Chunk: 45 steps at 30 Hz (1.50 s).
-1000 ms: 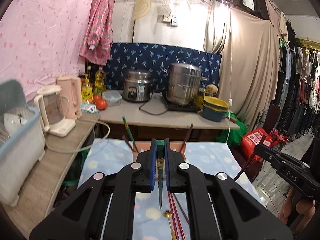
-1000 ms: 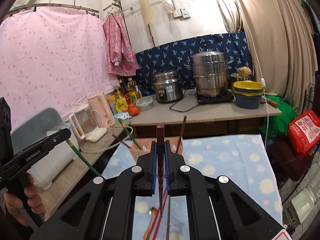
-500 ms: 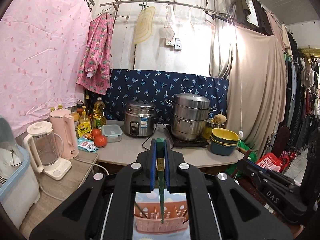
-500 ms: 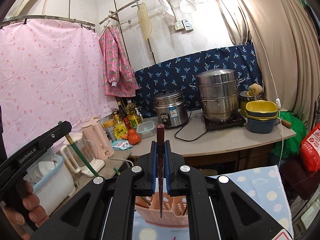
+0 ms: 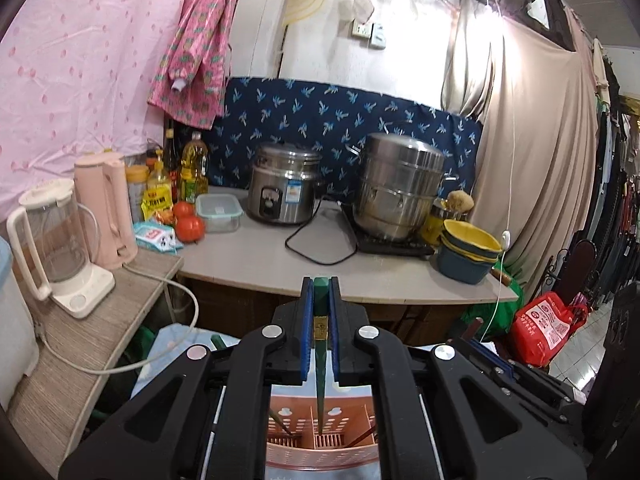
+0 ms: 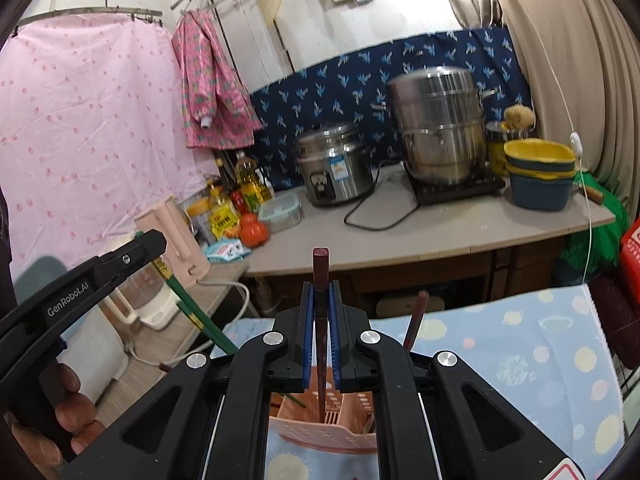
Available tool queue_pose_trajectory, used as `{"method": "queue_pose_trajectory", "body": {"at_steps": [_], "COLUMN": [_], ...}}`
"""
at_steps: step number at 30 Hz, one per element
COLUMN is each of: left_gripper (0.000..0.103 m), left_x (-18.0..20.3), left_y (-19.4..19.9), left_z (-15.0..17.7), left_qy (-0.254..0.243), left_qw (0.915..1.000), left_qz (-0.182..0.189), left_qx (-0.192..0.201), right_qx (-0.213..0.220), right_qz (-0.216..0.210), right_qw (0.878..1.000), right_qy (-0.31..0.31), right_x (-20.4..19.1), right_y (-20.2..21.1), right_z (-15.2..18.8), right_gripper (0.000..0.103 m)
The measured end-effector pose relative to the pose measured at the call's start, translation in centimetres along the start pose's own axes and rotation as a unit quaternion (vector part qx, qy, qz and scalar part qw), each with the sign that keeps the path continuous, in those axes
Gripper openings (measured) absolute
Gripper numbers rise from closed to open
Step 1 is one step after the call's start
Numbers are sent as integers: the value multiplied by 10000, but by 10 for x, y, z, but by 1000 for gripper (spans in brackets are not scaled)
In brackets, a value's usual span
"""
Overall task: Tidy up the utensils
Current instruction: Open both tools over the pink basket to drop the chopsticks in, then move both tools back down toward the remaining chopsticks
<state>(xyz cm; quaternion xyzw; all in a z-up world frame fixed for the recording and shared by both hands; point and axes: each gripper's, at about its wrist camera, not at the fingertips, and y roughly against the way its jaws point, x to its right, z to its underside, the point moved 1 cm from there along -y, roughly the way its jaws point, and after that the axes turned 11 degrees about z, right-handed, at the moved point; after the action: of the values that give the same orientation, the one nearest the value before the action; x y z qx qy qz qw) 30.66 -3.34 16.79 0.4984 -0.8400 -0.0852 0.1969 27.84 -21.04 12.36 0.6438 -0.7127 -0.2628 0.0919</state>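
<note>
My left tool (image 5: 319, 332), black-armed with blue pads, is clenched on a dark green tapered chopstick (image 5: 320, 360) that stands upright between the pads, its square butt above them at 12 o'clock and its thin tip hanging down at 6 o'clock into the middle compartment of the salmon-pink perforated plastic utensil caddy (image 5: 320, 446). My right tool (image 6: 321, 336), same make, is clenched on a dark maroon tapered chopstick (image 6: 321, 320), also upright, with its tip reaching down into that same pink caddy (image 6: 316, 436); I cannot tell whether either tip touches the caddy floor. In the right wrist view the left tool sits at 9 o'clock, held by my left hand (image 6: 68, 412), with the green chopstick (image 6: 192, 312) slanting down toward the caddy. Another maroon chopstick (image 6: 414, 320) already stands in the caddy, leaning toward 1 o'clock, and further sticks lean in its side compartments. The caddy rests on a pale blue cloth printed with planets and suns (image 6: 520, 352). Beyond, at 12 o'clock, a grey counter (image 5: 320, 264) carries a steel rice cooker (image 5: 282, 188), a tall steel steamer pot (image 5: 400, 188), stacked yellow and blue basins (image 5: 468, 256), two red tomatoes (image 5: 188, 224), a clear lidded food box (image 5: 218, 212), oil bottles (image 5: 194, 172), a pink kettle (image 5: 106, 208) and a white blender jug (image 5: 52, 236).
</note>
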Motion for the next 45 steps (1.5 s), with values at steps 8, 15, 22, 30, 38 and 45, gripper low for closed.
{"method": "queue_pose_trajectory", "body": {"at_steps": [8,15,22,30,38,45], "left_gripper": [7,7,36,36,41,41], "left_x": [-9,-12,-10,-3,11,19], "left_y": [-20,-26,-16,17,61,93], "left_z": [22,31,35,45,81,141], "left_qy": [73,115,87,75,61,197], "left_qw": [9996,9990,9989,9989,9979,9943], "left_qz": [-51,-137,-356,-306,-262,-195], "left_qx": [-284,-403,-294,-342,-595,-1032], "right_qx": [-230,-309,-77,-58,-195,-476], "right_qz": [115,132,245,287,432,592], "right_qw": [9997,9994,9996,9996,9987,9967], "right_qy": [41,-16,-105,-3,164,287], "right_x": [0,1,6,10,20,34], "right_y": [-19,-25,-7,31,79,116], "right_z": [18,23,24,35,75,130], "right_gripper": [7,11,36,36,36,36]}}
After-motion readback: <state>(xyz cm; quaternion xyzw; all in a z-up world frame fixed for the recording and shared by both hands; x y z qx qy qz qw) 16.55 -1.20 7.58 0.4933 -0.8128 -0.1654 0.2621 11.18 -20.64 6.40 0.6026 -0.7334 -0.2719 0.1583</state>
